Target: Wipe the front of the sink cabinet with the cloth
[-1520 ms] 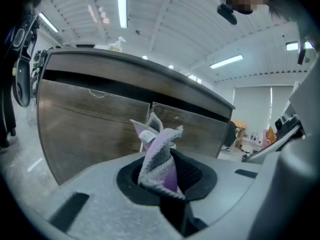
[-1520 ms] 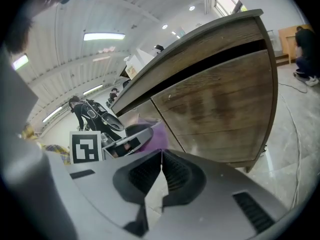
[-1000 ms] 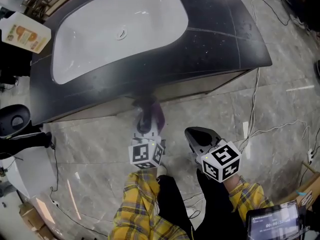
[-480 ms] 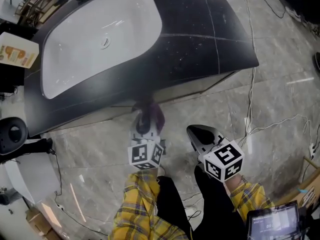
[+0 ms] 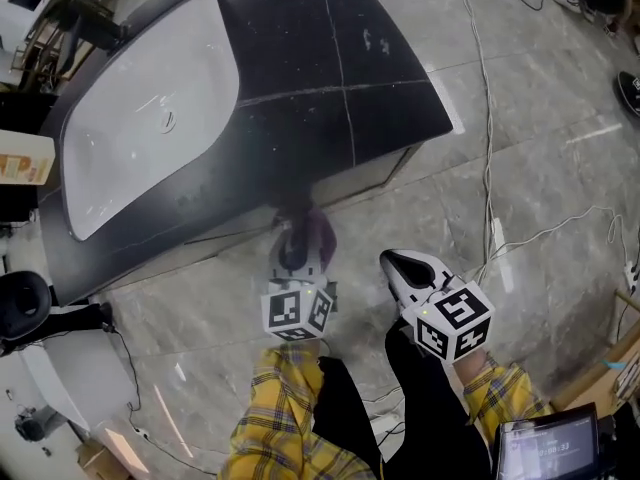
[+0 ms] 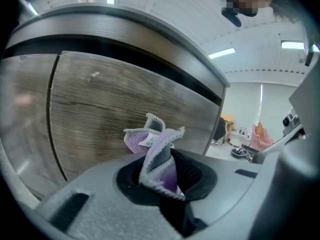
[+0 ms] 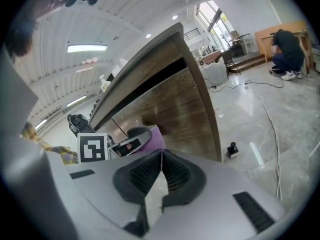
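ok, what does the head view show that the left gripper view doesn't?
Head view only: the white sink basin, the dark countertop, the right gripper and floor cables. Left gripper view only: the wood grain of the cabinet front, and the jaws closed on the cloth. Both: the purple cloth held in the left gripper.

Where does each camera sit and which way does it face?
Head view: on the head, facing down at sink; shows left tongs, right tongs, sleeves.
Left gripper view: on left tongs, facing cabinet front; tongs clamp cloth.
Right gripper view: on right tongs, facing cabinet front sidelong; tongs shut, empty.
Gripper views share cabinet front, cloth.
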### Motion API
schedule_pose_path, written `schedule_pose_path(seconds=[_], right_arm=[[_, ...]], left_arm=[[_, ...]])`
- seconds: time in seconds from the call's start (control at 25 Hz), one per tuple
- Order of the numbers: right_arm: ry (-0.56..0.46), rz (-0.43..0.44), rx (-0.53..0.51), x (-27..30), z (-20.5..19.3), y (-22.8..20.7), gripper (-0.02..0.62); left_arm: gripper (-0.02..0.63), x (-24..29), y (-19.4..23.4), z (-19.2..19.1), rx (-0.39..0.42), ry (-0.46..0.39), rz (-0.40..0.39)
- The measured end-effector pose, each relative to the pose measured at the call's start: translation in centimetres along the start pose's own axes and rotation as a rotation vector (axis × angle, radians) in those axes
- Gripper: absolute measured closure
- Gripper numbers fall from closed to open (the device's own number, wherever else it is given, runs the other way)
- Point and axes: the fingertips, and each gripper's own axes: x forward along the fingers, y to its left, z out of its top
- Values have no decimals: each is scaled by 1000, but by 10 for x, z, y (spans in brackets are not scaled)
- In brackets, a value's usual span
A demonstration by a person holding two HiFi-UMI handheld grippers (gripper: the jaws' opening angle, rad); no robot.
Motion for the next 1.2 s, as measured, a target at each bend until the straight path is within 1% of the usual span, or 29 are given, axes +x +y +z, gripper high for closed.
schedule_pose_path(seconds=[0.44,0.72,0.96,1.08,1.2], right_arm=[[-40,-59,73,-32,0,-59,589],[-51,-74,93,-43,3,-82,589],[-52,-92,110,-52,1,-102,589],[-49,-99,114,-54,-1,-107,589],[-50,-103,114,-55,-1,-108,589]], left_arm=[[554,39,-63,-13,23,31,-78],[554,62,-94,-19,5,44,-108],[554,79,-121,-26,9,58,-145],[554,85,-134,-28,15,58,-172],[554,85,-140,-26,3,50,-179]])
